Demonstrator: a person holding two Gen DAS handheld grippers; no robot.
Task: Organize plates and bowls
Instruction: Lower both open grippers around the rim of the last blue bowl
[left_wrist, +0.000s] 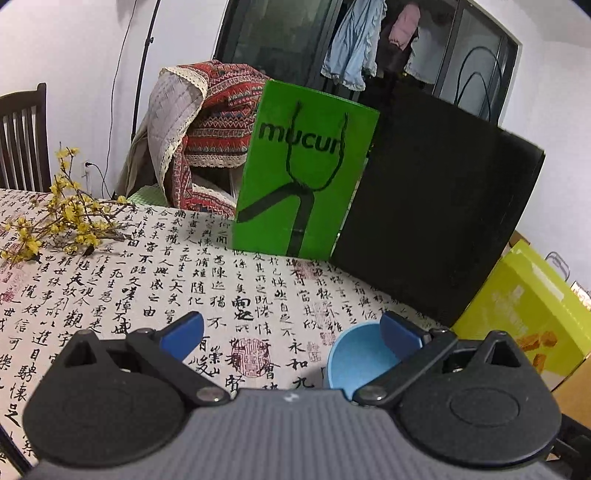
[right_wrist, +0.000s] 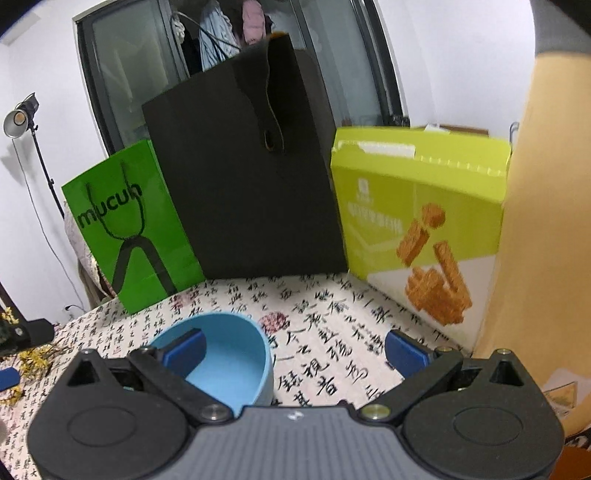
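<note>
A light blue bowl (left_wrist: 360, 360) stands upright on the calligraphy-print tablecloth (left_wrist: 147, 288). In the left wrist view it sits just behind my left gripper's (left_wrist: 291, 330) right finger, which overlaps its rim; the jaws stand wide apart with only cloth between them. In the right wrist view the same blue bowl (right_wrist: 229, 354) sits low at the left, with the left fingertip (right_wrist: 184, 350) of my right gripper (right_wrist: 295, 350) in front of its opening. That gripper is open too, holding nothing. No plates show in either view.
A green paper bag (left_wrist: 303, 173), a tall black bag (left_wrist: 436, 206) and a yellow-green snack box (right_wrist: 417, 221) stand along the table's far side. Yellow flower sprigs (left_wrist: 62, 221) lie at the left. A draped chair (left_wrist: 207, 125) is behind the table.
</note>
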